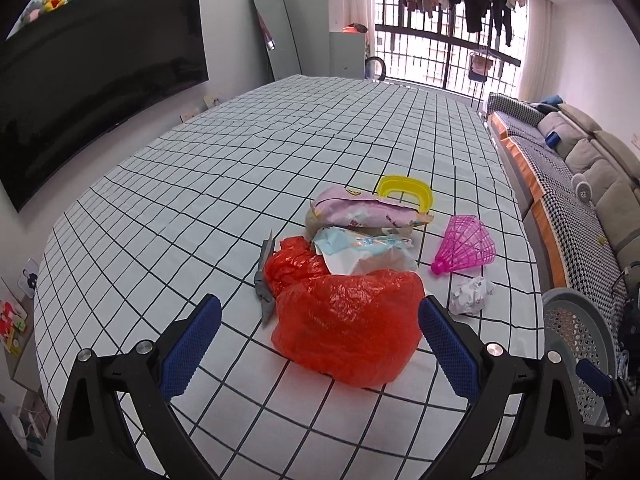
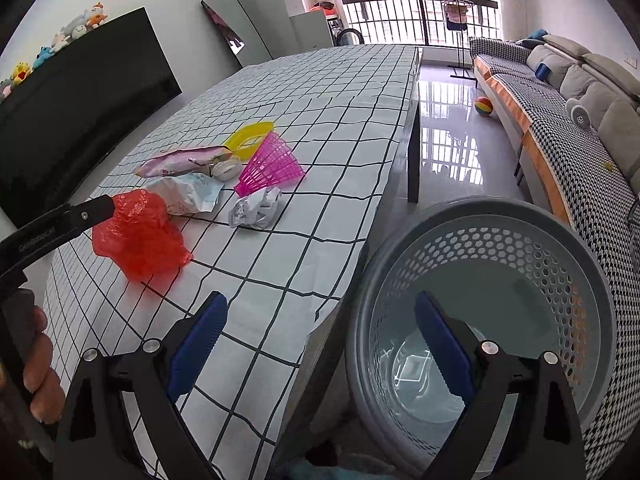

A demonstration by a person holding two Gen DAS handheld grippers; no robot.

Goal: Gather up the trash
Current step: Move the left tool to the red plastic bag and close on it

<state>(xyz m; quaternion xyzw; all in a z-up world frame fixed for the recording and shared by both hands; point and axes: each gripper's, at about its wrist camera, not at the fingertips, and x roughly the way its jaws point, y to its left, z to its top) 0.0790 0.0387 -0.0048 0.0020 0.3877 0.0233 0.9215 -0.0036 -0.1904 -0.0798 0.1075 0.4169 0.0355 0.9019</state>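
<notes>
On the checked bench, the left tongs stand wide with the red plastic bag between their blue pads, apparently not touching it. Behind lie a pink wrapper, a pink shuttlecock and crumpled paper. Right tongs hang wide and empty over the grey basket beside the bench.
</notes>
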